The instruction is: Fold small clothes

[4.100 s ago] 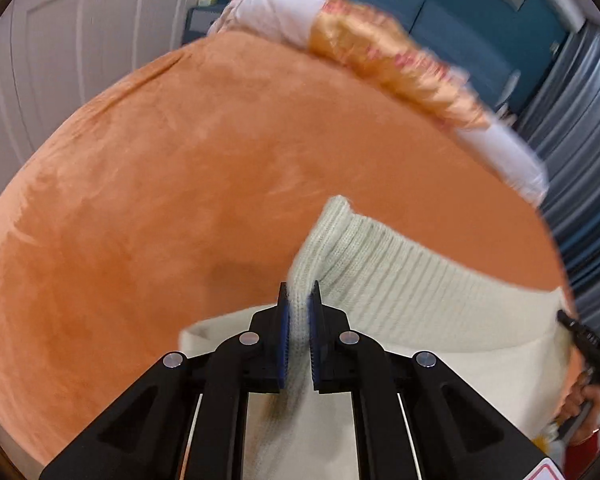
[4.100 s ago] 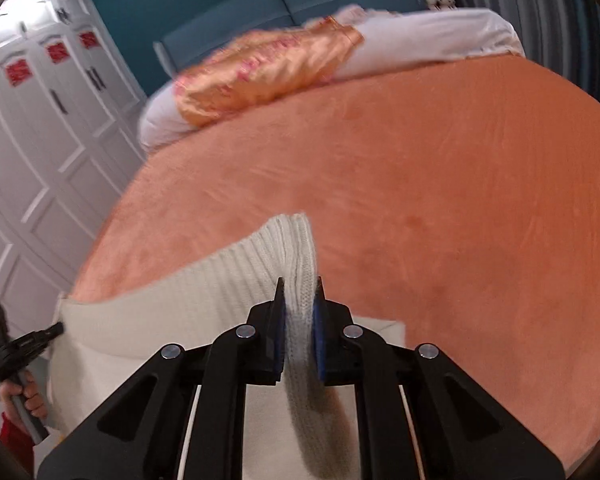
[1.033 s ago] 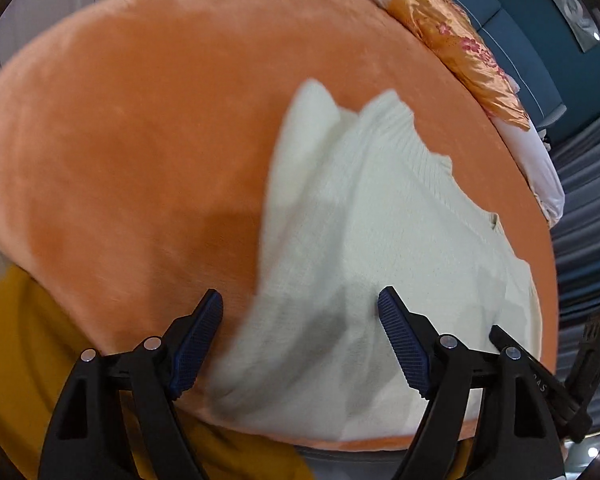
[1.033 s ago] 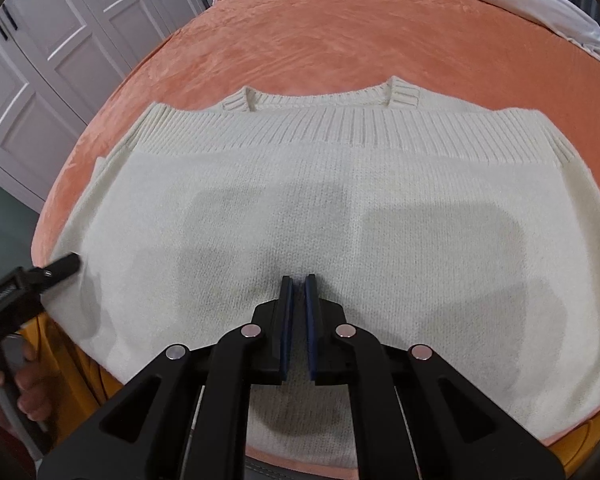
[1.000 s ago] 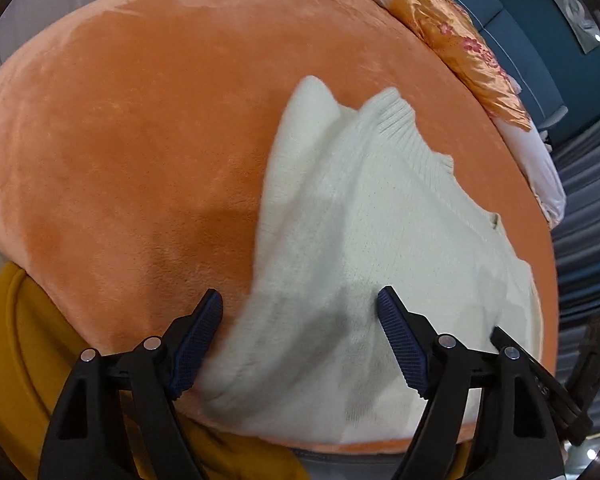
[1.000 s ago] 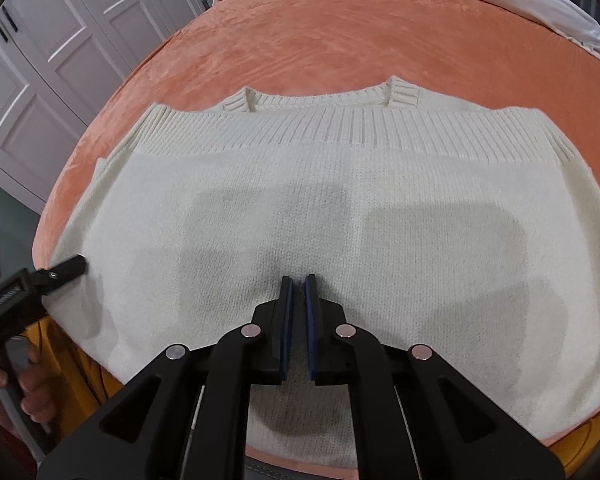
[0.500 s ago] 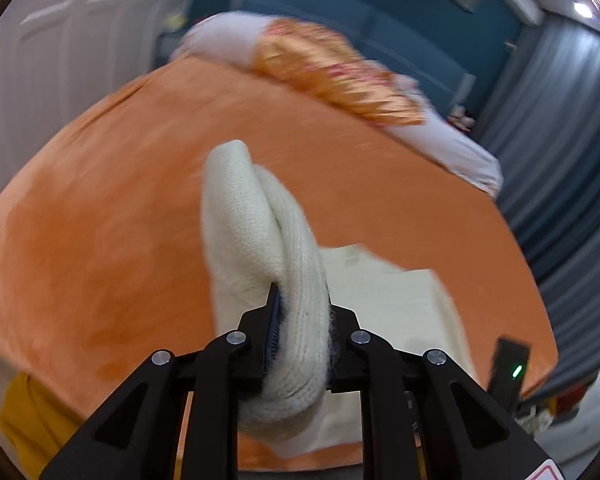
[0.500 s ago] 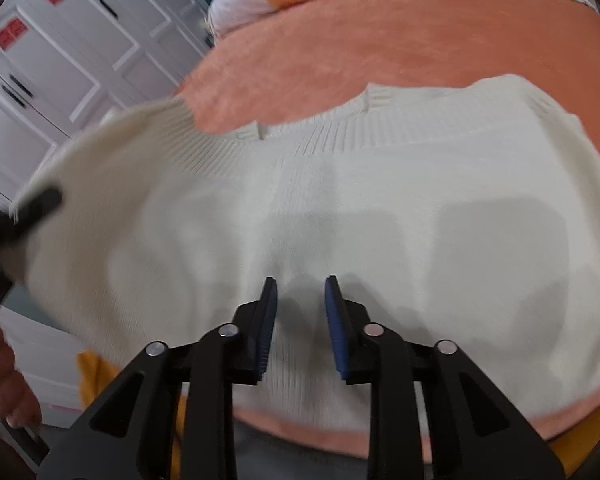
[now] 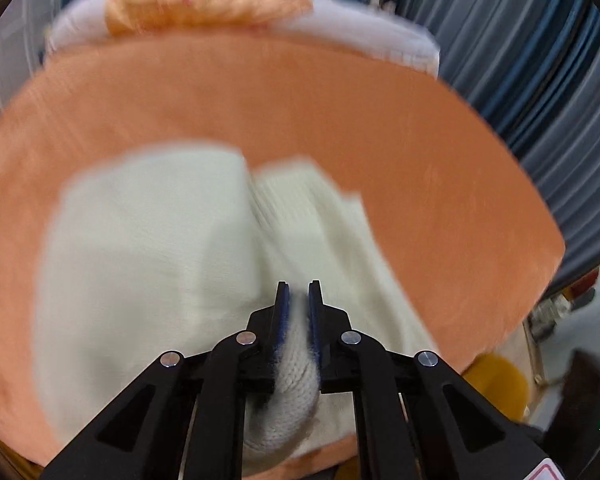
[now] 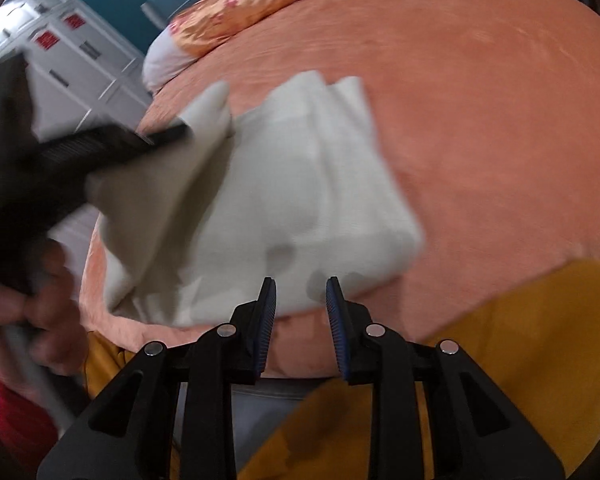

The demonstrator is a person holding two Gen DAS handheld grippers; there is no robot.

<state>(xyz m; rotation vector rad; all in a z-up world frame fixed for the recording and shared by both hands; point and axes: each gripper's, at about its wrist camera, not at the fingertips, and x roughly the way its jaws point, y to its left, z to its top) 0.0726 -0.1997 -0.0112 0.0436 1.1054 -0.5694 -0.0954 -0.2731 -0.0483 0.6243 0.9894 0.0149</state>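
Both of my tools work over the orange bed (image 9: 420, 128): my left hand-held gripper (image 9: 298, 300) pinches a lifted fold of the cream sweater (image 10: 308, 184), while my right hand-held gripper (image 10: 301, 300) hangs spread just before its near edge.

I am finding nothing I can read in either view. The white wardrobe doors (image 10: 76, 40) are carrying small red squares (image 10: 45, 39) (likely paper decorations, but whatever is on them is blurring out completely). A red-edged sticker (image 9: 546, 474) is peeking in at the bottom corner of the left wrist view, cut off by the frame, and I am making out no characters on it.
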